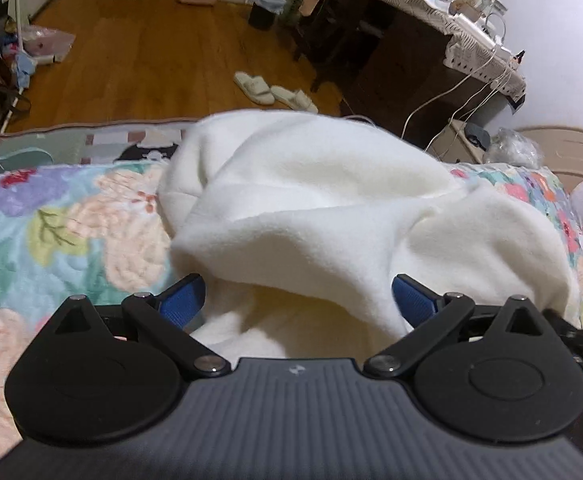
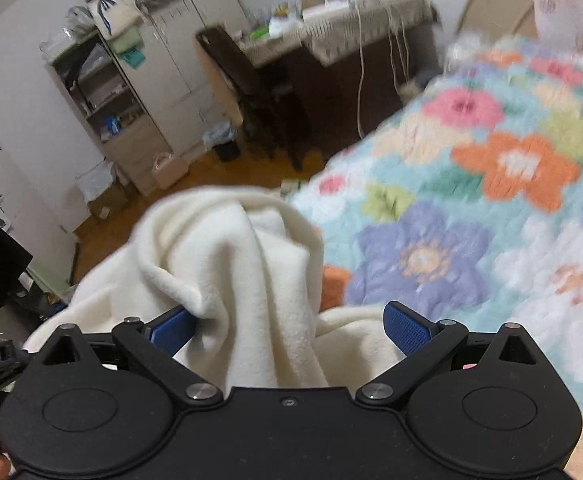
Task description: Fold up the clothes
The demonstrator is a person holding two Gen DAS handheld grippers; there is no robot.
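A white fleece garment [image 1: 311, 200] lies bunched on the floral quilt [image 1: 51, 220] of a bed. My left gripper [image 1: 297, 300] is open, its blue pads [image 1: 183, 300] wide apart, with a fold of the fleece draped between them. In the right wrist view the same garment [image 2: 231, 260] rises in a crumpled ridge at the bed's edge. My right gripper [image 2: 291, 326] is open too, its blue pads [image 2: 407, 328] spread, and a hanging fold of fleece sits between them against the left pad.
The floral quilt [image 2: 471, 200] covers the bed to the right. Beyond the bed edge are a wooden floor [image 1: 151, 40], slippers [image 1: 271, 90], a bin [image 1: 265, 8], a dark chair [image 2: 251, 88], a cluttered desk [image 1: 451, 28] with cables, and cabinets [image 2: 151, 60].
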